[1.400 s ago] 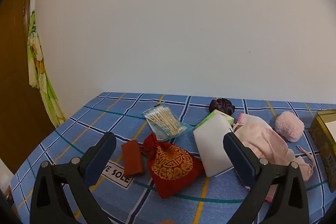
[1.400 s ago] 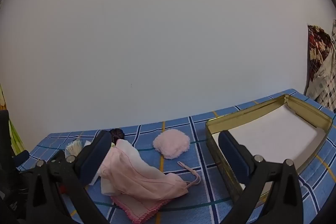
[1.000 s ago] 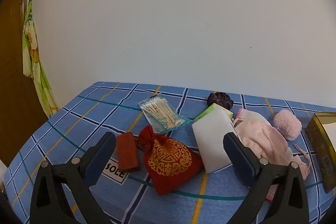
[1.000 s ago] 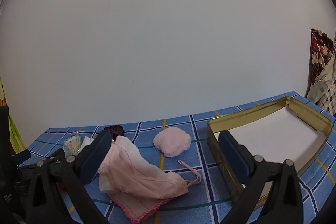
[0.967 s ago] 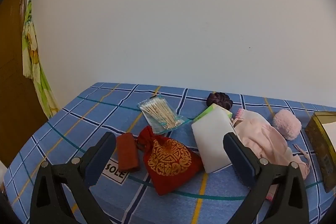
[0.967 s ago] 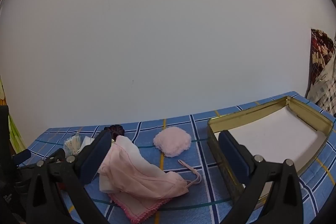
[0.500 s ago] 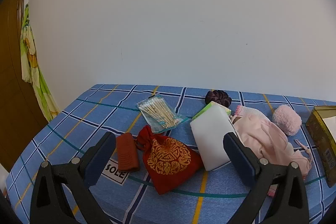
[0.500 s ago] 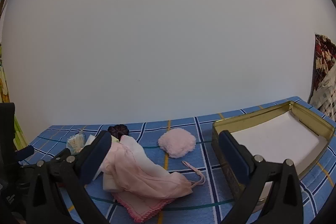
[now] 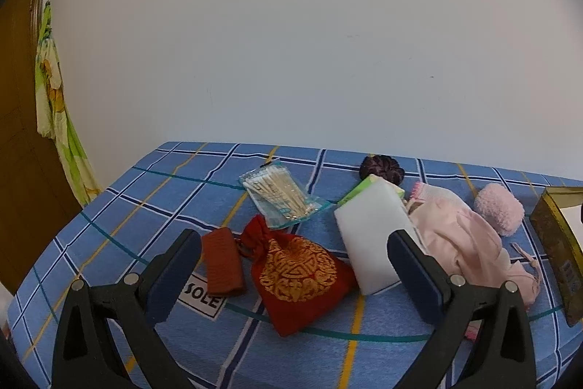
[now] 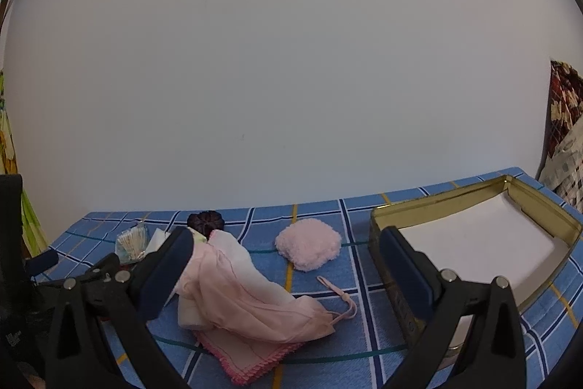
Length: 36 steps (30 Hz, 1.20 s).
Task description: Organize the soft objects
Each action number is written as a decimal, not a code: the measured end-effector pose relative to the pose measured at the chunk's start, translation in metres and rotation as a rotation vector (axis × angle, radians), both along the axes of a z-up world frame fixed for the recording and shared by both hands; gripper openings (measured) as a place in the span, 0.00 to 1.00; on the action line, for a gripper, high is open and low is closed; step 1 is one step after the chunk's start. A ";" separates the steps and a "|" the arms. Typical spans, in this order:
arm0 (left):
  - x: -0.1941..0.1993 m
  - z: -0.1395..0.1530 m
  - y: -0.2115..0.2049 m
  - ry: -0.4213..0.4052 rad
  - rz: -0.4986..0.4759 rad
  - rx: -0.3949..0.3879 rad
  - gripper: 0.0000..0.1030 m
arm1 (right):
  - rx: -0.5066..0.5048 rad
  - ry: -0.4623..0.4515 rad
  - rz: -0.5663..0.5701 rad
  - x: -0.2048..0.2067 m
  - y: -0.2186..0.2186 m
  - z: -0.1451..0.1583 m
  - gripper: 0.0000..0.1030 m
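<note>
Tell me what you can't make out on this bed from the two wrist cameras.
- Printed label, left wrist view: only "SOLE" reads; a finger of the left tongs covers the start.
- Gold tin, left wrist view: cut off by the frame edge.
- White block, right wrist view: mostly under the pink garment.
- Tin wall lettering, right wrist view: too blurred.

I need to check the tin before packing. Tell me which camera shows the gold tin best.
The right wrist view. There the gold tin shows its whole open top, rim and white inside, behind the right jaw. The left wrist view catches only one side wall of it, cut off at the right edge of the picture.
</note>
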<state>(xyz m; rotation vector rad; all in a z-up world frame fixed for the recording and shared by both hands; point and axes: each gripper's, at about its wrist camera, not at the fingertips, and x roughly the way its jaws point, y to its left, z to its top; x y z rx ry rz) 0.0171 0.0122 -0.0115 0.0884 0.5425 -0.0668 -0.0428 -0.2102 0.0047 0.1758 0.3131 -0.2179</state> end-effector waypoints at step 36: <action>0.015 0.000 0.027 0.017 0.075 0.000 1.00 | -0.139 0.375 0.310 0.083 0.069 -0.052 0.08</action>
